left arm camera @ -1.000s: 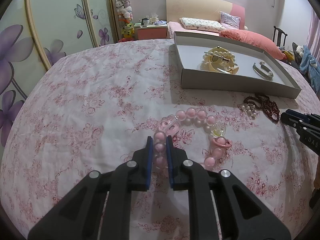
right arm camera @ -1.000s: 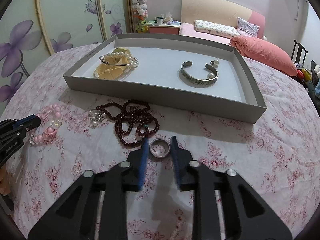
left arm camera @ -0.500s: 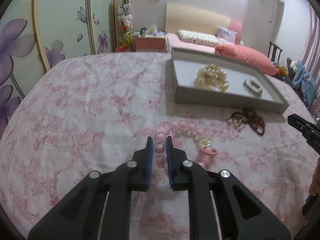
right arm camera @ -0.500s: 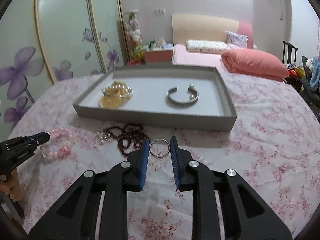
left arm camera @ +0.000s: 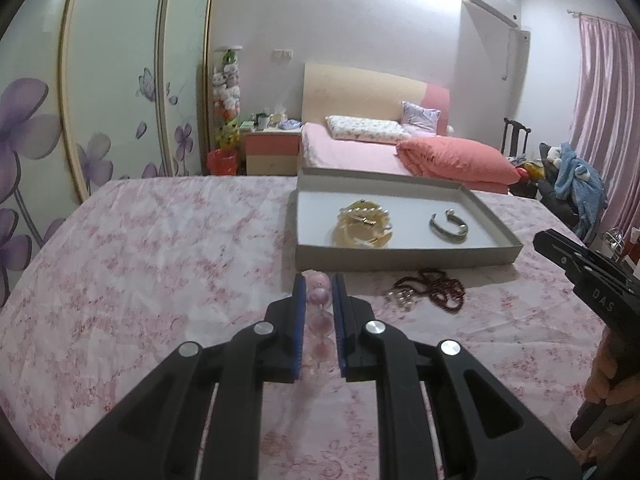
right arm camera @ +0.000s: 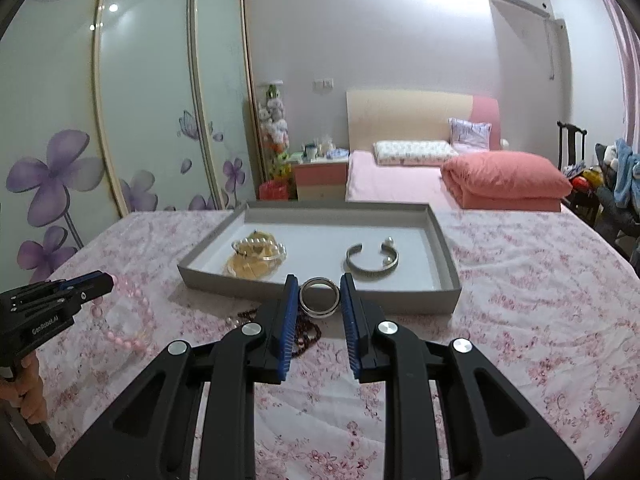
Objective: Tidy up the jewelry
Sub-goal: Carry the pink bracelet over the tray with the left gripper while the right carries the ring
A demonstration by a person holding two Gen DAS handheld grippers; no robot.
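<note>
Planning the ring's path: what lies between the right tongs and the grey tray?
Only the dark red bead necklace on the flowered cloth, partly hidden behind the tongs in the right wrist view.

The right gripper (right arm camera: 319,297) clamps a silver ring (right arm camera: 319,297) just before a grey tray (right arm camera: 447,256). Inside the tray lie a silver cuff (right arm camera: 372,267) and pearl bracelet (right arm camera: 260,249).

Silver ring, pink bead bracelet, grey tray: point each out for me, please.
silver ring (right arm camera: 319,297), right wrist view, on its front band between the pads.
pink bead bracelet (left arm camera: 319,295), left wrist view, on a bead clamped between the pads.
grey tray (right arm camera: 320,304), right wrist view, on its near outer wall.
</note>
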